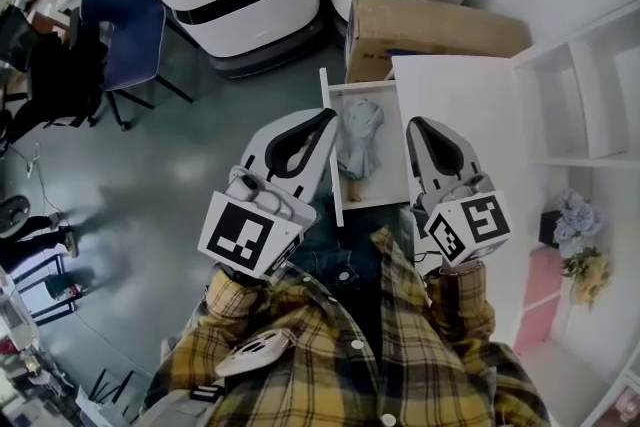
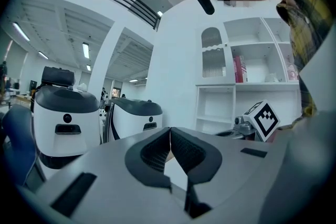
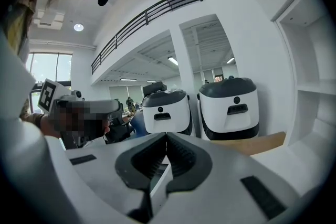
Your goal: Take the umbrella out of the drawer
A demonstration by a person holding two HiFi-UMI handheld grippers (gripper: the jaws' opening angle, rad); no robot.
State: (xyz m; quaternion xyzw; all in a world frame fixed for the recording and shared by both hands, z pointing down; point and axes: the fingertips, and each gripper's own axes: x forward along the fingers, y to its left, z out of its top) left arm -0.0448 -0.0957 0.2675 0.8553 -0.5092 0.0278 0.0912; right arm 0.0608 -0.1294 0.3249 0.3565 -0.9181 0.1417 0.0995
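The drawer [image 1: 388,165] stands pulled out from the white counter [image 1: 460,105], the pale folded umbrella [image 1: 358,140] lying inside. Left gripper [image 1: 324,120] and right gripper [image 1: 414,125] flank it, fingers closed, empty. This looks like the approach; next, one gripper must open and dip in.

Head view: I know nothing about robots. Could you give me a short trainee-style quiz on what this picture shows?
1. True or false: the drawer is pulled open.
2. What lies in the drawer? A) a folded umbrella B) a book C) a cup
3. Fill in: the left gripper and the right gripper hold nothing, and their jaws are ____.

Key: 1 true; 2 A; 3 shut.
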